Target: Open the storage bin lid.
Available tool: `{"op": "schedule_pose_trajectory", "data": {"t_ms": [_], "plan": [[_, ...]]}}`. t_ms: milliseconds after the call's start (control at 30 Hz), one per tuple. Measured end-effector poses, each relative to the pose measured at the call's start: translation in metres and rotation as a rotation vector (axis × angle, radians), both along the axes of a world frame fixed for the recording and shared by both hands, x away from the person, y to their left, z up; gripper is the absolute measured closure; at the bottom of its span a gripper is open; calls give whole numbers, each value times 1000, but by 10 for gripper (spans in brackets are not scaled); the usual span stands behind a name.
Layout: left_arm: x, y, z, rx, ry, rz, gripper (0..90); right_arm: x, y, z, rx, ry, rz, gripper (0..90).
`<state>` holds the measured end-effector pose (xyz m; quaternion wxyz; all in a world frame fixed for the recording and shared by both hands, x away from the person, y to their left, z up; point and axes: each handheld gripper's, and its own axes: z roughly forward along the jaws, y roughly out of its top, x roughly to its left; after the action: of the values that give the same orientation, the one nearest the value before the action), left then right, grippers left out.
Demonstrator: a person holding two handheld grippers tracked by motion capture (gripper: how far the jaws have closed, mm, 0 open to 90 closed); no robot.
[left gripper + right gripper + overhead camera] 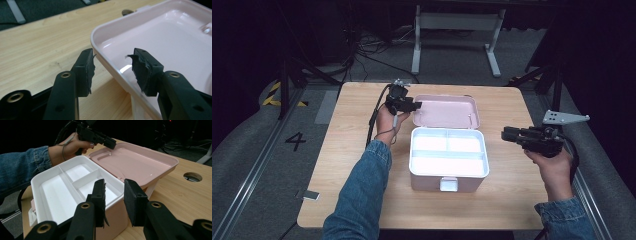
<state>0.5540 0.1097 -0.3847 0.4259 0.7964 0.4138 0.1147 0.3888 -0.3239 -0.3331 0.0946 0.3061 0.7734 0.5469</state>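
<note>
Straddling the lid (160, 37) rim of one pink box (448, 161), my left gripper (113, 71) stands spread; my right gripper (114, 201) hovers spread, empty; three white compartments.

High view overhead; tongs views close, sharing pink lid (160, 37).

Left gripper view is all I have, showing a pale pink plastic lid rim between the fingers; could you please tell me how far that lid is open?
Observer: The pink lid is swung fully back and lies about level behind the pink box.
Operator: Is anything inside the box?
Observer: A white three-compartment tray, with nothing in it.
Operator: Where is the right gripper?
Observer: The right gripper hovers to the right of the box, fingers apart, holding nothing.
</note>
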Motion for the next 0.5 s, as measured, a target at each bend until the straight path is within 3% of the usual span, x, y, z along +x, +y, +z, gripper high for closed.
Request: {"op": "schedule_pose_trajectory", "data": {"t_ms": [200,367,400,500], "plan": [[-19,10,24,-22,-51,-36,522,0,0,0,2,-1,0,709],[-48,14,45,-46,-107,-90,522,1,1,0,0,-1,0,708],[-48,14,45,-46,-107,-90,522,1,1,0,0,-1,0,708],[-68,18,58,-54,-142,-129,518,3,0,0,-2,1,0,706]]}}
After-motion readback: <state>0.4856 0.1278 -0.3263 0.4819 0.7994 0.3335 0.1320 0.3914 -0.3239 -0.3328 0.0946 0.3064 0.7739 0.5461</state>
